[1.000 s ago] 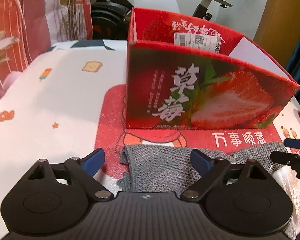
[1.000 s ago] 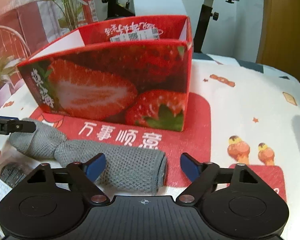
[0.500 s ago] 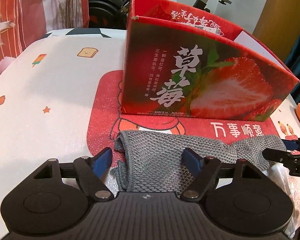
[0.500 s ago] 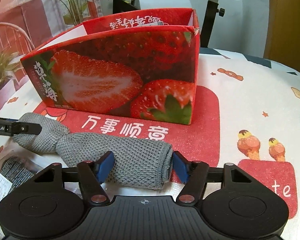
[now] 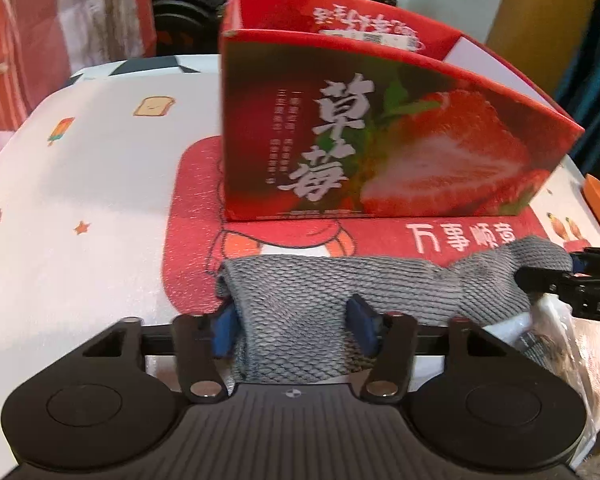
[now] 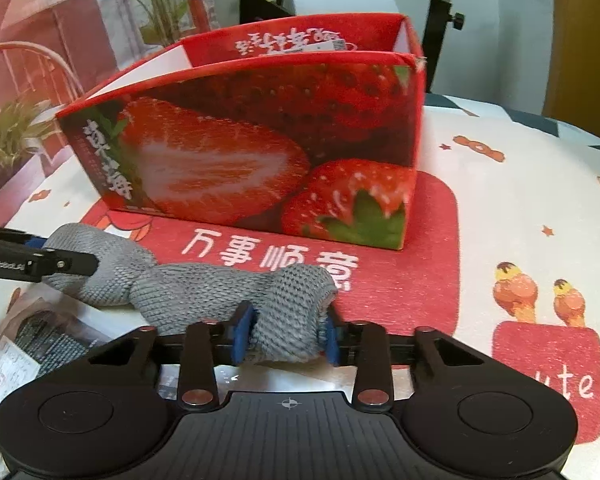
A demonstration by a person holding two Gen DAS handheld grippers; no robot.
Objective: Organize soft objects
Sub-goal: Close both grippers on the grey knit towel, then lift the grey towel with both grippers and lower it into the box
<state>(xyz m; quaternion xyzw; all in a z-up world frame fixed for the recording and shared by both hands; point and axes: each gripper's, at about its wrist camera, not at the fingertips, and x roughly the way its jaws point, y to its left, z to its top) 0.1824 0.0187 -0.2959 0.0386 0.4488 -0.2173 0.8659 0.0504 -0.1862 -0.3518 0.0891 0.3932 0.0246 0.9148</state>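
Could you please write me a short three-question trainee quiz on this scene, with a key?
1. True or false: the grey knitted cloth already lies inside the red strawberry-printed cardboard box.
2. Which claw grips which end of the cloth? A) the left claw and the right claw each pinch one end; B) only the left claw holds it; C) neither touches it.
3. Fill in: the box stands on a red ___ with white characters.

Key:
1. False: the cloth lies in front of the box, on the mat.
2. A: both claws have just been closing, with cloth between the blue pads.
3. mat.
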